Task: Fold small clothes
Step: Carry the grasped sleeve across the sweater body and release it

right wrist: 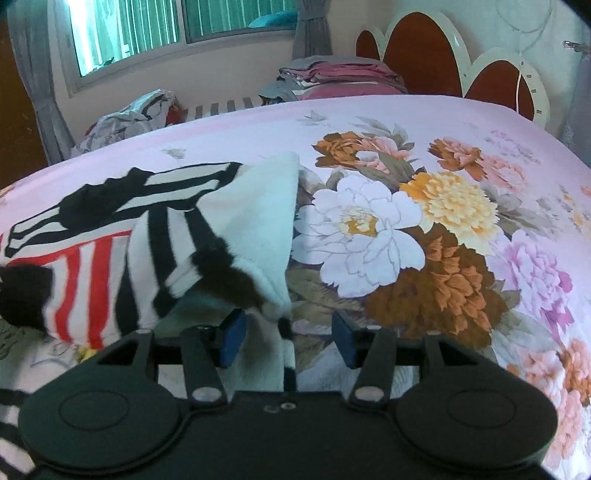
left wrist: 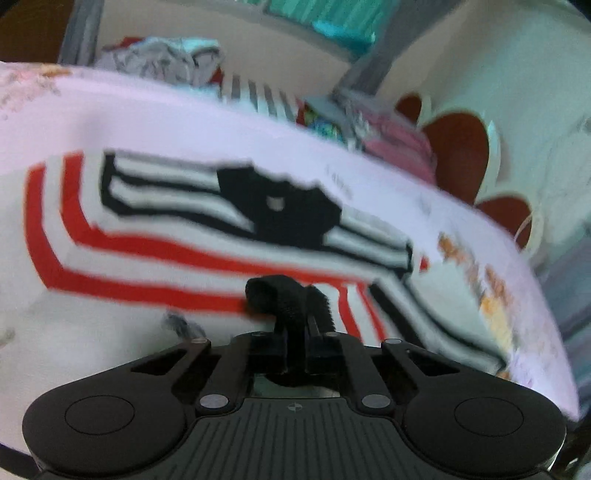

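A small white shirt with red and black stripes [left wrist: 229, 236] lies on the pink floral bedsheet [left wrist: 192, 118]. My left gripper [left wrist: 295, 332] is shut on a black hem of the shirt [left wrist: 273, 295], pinched between its jaws. In the right wrist view the same shirt [right wrist: 155, 236] lies at the left with a fold turned over, its white inside [right wrist: 258, 206] showing. My right gripper [right wrist: 286, 339] is open, its blue pads [right wrist: 231, 339] either side of the folded corner, not closed on it.
A heap of unfolded clothes [right wrist: 125, 122] lies at the far side of the bed below a window [right wrist: 147, 26]. A stack of folded clothes [right wrist: 340, 77] sits by the red and white headboard [right wrist: 421, 55]. The floral sheet [right wrist: 424, 229] stretches to the right.
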The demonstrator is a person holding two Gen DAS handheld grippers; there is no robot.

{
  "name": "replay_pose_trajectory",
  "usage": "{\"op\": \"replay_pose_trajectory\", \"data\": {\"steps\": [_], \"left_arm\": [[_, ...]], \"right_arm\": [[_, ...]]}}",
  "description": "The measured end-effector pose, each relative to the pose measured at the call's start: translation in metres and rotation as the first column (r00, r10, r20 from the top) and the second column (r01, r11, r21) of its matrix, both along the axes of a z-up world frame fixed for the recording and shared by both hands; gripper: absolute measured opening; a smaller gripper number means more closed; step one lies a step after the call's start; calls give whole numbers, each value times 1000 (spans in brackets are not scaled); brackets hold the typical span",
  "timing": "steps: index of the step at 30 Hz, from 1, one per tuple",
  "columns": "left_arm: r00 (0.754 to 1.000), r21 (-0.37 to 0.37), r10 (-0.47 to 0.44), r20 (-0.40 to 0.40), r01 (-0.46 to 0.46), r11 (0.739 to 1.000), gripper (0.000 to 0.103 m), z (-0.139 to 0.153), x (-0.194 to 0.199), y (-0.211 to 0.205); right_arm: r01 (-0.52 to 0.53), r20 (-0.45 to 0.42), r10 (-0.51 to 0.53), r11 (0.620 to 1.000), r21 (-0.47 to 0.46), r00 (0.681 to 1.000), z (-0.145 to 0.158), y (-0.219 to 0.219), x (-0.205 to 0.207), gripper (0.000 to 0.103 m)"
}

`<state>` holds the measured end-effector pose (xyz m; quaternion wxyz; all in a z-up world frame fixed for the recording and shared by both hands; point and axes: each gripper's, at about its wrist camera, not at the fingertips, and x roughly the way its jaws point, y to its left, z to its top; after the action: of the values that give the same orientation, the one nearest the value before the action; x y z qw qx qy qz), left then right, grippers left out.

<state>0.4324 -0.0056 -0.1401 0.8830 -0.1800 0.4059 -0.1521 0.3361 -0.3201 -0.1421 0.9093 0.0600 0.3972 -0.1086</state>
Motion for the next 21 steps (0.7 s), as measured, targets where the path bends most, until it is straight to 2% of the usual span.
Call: {"op": "replay_pose_trajectory", "data": {"steps": [1, 2, 3, 5, 9, 10, 12, 16, 18, 20, 21], "left_arm": [[999, 6, 21, 27, -22, 1000, 7, 8, 1, 8], [998, 17, 38, 43, -39, 999, 7, 12, 2, 15], [997, 31, 54, 50, -55, 998, 7, 14, 4, 24], [995, 58, 96, 38, -98, 993, 7, 10, 8, 43], [995, 124, 101, -20, -98, 987, 7, -17, 10, 52], [995, 134, 97, -34, -92, 987, 7, -24, 9, 50], [994, 150, 93, -56, -84, 985, 7, -36, 11, 45], [994, 178, 106, -32, -99, 979, 9, -30, 10, 42], [992, 178, 124, -9, -121, 977, 19, -20, 5, 46], [988, 183, 147, 50, -154, 971, 50, -7, -4, 50], [985, 187, 152, 82, -165, 968, 55, 0, -8, 50]], "right_arm": [[-4, -1, 4, 1000, 10, 1000, 0, -1, 1, 50], [-10, -2, 10, 1000, 20, 1000, -1, -1, 3, 44], [-14, -3, 14, 999, 34, 1000, -2, -1, 6, 31], [-21, -8, 22, 998, 66, 1000, -3, 0, 10, 22], [-35, 1, 35, 998, 45, 999, -1, 6, 9, 16], [-22, 14, 21, 999, 43, 1000, 0, 3, 5, 15], [17, -17, -16, 997, 76, 1000, -9, -6, 2, 15], [-22, -34, 24, 998, 65, 999, -2, -3, -1, 16], [-24, -19, 26, 995, 99, 999, 8, -8, -9, 27], [-31, 22, 28, 994, 109, 999, 21, -12, -18, 32], [-32, 41, 27, 994, 107, 999, 26, -14, -18, 38]]}}
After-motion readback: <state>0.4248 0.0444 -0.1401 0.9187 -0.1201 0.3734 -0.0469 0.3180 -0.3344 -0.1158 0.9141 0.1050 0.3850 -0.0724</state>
